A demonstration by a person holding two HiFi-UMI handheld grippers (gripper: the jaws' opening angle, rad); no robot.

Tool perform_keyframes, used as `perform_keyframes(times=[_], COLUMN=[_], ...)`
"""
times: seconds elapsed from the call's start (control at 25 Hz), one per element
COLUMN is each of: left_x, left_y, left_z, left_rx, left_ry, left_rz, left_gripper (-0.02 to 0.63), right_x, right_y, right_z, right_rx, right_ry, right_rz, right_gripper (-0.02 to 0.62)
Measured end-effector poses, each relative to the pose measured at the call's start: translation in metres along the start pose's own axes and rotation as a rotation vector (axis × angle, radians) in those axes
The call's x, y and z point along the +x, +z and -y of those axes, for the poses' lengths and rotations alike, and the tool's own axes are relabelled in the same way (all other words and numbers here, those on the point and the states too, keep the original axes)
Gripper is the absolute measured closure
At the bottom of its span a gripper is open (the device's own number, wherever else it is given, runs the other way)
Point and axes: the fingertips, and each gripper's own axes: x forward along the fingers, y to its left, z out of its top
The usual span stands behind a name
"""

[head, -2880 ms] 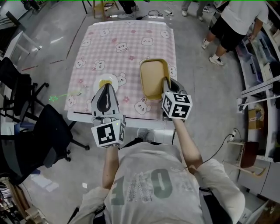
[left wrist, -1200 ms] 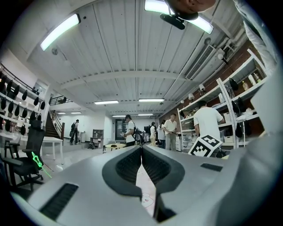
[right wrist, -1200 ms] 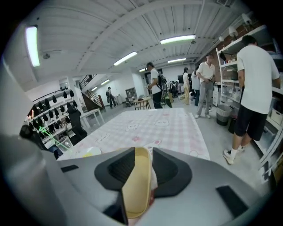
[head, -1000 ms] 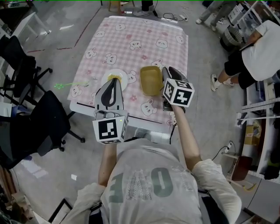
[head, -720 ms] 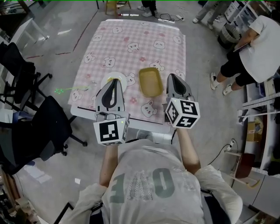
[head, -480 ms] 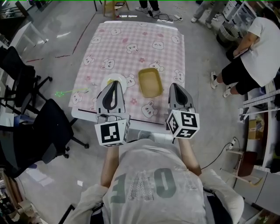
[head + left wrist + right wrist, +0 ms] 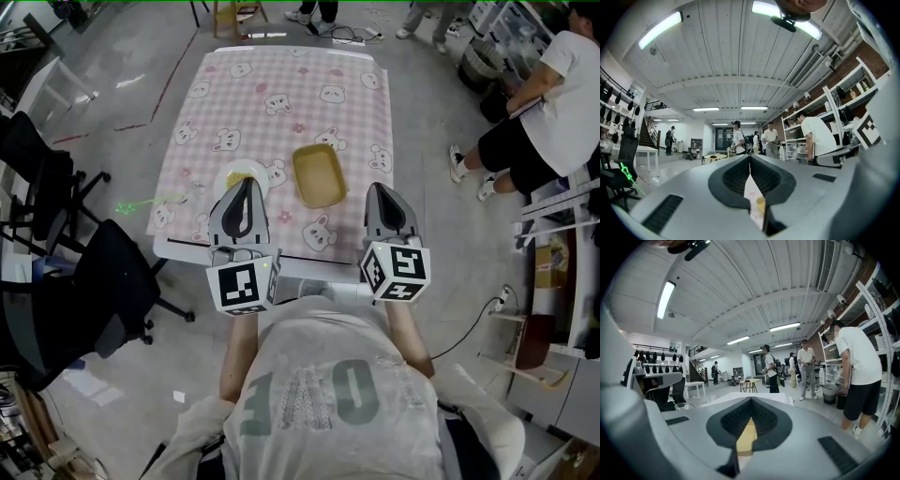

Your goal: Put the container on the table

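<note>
The yellow rectangular container [image 7: 317,175] sits empty on the pink bear-print tablecloth [image 7: 281,94], near the table's front edge. Left of it is a white plate [image 7: 232,174] with something yellow on it. My right gripper [image 7: 379,187] hangs shut off the table's front right corner, clear of the container and holding nothing. My left gripper [image 7: 246,182] is shut over the plate's near rim. In the right gripper view the jaws [image 7: 751,399] meet at the tips, and the container [image 7: 746,437] shows through the gap behind them. The left gripper [image 7: 750,156] also has its tips together.
Black office chairs [image 7: 103,272] stand left of the table. A person in a white shirt [image 7: 553,94] stands at the right by shelving [image 7: 562,234]. A wooden stool [image 7: 230,11] is at the table's far end. People stand in the room beyond [image 7: 806,366].
My right gripper let go of the container and drew back toward the body, past the table's front right corner. The container stayed on the cloth. The left gripper barely moved.
</note>
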Motion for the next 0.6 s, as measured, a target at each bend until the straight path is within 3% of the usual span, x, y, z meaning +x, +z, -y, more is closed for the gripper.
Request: perform_keyframes(times=[0.6], left_x=[0.0023], left_y=[-0.0068], left_z=[0.0053], left_rx=[-0.013], left_ry=[-0.012], left_rz=[-0.015], left_gripper=[0.578], right_x=[-0.0005], right_y=[-0.0014], right_z=[0.0006], right_rx=[-0.004], right_ry=[-0.005], right_rz=[0.0], right_gripper=[0.567])
